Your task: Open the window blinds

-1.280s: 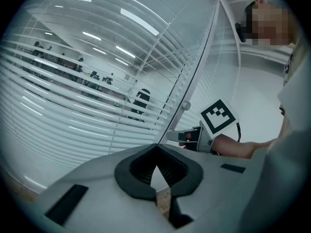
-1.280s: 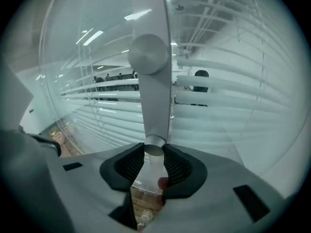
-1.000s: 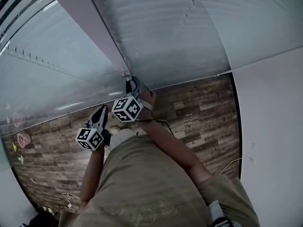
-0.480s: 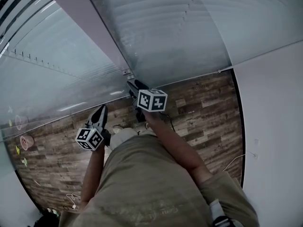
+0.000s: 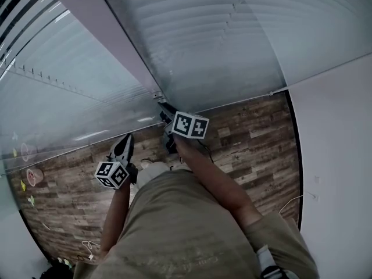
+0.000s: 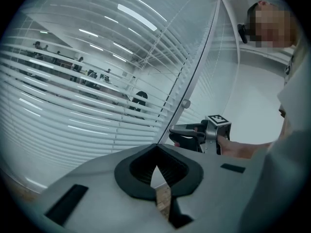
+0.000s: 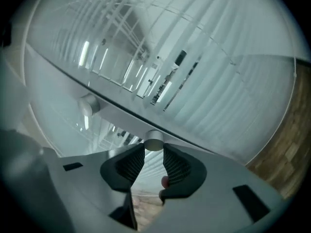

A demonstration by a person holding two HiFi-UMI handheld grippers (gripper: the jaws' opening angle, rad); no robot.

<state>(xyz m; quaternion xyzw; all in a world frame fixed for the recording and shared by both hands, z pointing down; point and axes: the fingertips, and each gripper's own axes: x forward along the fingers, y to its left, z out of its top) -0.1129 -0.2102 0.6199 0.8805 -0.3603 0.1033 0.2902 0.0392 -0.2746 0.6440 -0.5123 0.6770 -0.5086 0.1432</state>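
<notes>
**Risk.** My right gripper (image 7: 153,151) has just been closing its jaws. They now pinch the knob (image 7: 153,141) by their extreme ends only, with little of the ribbed pads (image 7: 176,166) on it.

- **Slip:** I judge a slip off the smooth round face likely if I roll the wrist fast or let the gripper drift off the knob's axis. That would leave the blinds (image 7: 233,52) unturned and could knock the jaw ends against the post (image 5: 110,36) that carries the knob.
- **Strain:** Pulling outward while twisting could strain the knob's spindle.
- **Overturning:** Beyond the knob, the blinds appear to sit behind glass, so I get no feel of their end stop. Forcing the knob past that stop is, in my judgement, the main damage risk.
- **Wrong knob:** A second knob (image 7: 88,105) stands further along the post. Taking that one by mistake would probably work the neighbouring blind.

**Pose.** The right forearm (image 5: 212,176) reaches forward from the body to the knob. The gripper points slightly downward, with its marker cube (image 5: 190,125) just behind the knob. The left gripper (image 5: 125,139) hangs to the left of the knob, well apart from it and touching nothing. Its jaws are closed together and empty. The blinds right of the knob look shut and milky, while those to its left stand partly open.
</notes>
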